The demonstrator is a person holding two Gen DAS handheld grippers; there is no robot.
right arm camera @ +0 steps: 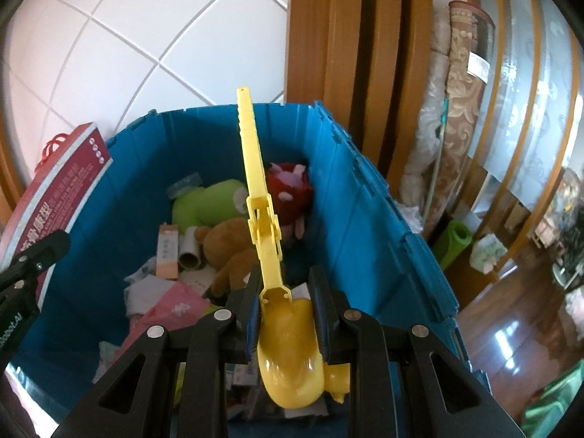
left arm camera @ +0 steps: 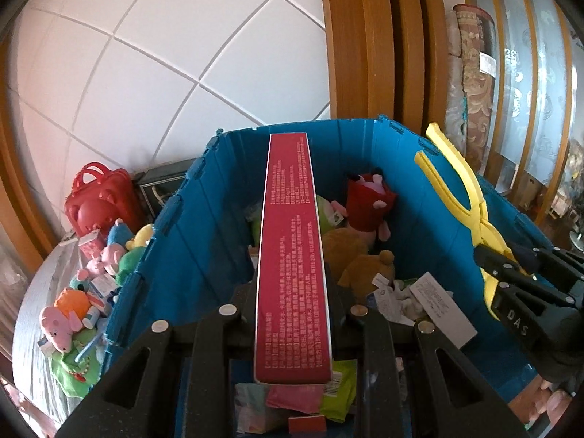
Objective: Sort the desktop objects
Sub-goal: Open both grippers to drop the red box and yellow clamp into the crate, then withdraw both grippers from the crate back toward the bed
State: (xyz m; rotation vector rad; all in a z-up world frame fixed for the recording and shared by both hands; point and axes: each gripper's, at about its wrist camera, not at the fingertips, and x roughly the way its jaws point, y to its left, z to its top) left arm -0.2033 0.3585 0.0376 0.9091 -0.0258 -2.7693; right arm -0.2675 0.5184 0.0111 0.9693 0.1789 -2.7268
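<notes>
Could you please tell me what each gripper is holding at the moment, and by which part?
The left gripper clamps the long red box near its lower end; the right gripper grips the yellow scoop tongs by one cup.

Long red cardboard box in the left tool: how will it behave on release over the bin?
The long red cardboard box looks stiff and probably light. Held at one end, it may pivot down. It would likely land softly on the plush toys in the blue plastic bin.

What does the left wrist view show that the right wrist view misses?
Only left wrist: plush toys heaped outside the bin, red plastic case. Only right wrist: green plush, cardboard tube. Both: blue plastic bin, long red box clamped in left gripper, yellow plastic tongs in right gripper.
</notes>
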